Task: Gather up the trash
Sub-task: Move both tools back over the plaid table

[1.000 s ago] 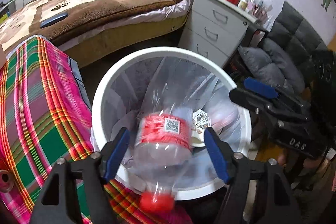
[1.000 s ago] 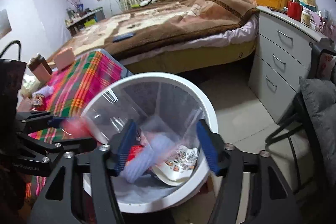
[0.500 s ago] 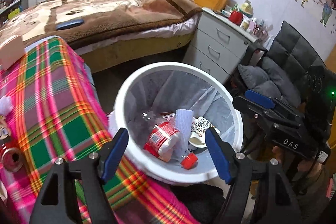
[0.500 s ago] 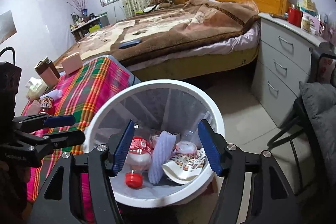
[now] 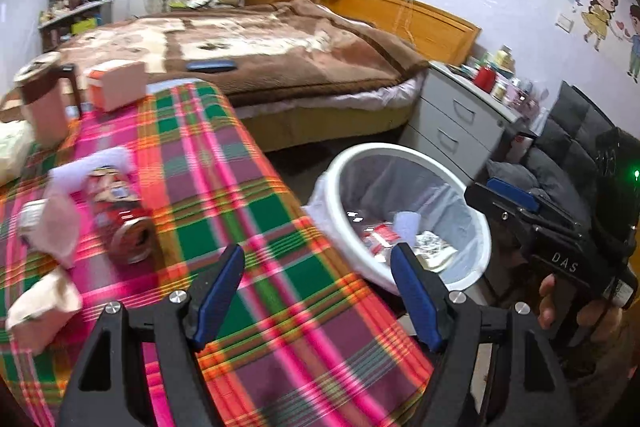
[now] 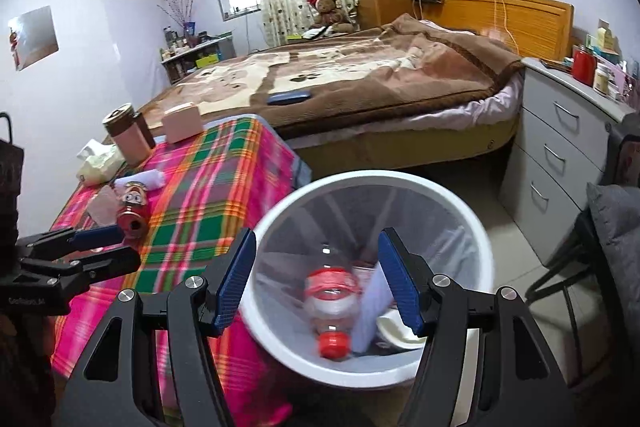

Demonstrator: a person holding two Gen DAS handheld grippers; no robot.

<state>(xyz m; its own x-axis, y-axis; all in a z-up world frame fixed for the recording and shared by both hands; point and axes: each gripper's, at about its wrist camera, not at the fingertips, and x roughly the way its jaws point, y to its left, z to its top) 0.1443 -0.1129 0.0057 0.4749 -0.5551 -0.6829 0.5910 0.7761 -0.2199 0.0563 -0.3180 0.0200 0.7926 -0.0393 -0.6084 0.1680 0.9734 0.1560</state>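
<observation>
Now my left claw (image 5: pixel 318 291) gapes empty low in the frame over the plaid surface (image 5: pixel 256 227), angled toward what is left; my right claw (image 6: pixel 318 279) hangs just as wide and empty above the white bin (image 6: pixel 472 223), where the bottle (image 6: pixel 332 303) lies; farther off at left, the red can (image 5: pixel 120 215) and crumpled tissues (image 5: pixel 54 227) wait, presumably next.

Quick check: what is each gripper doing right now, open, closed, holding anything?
Left gripper: open, holding nothing, over the plaid tablecloth.
Right gripper: open, holding nothing, above the white bin with the plastic bottle lying inside.
</observation>
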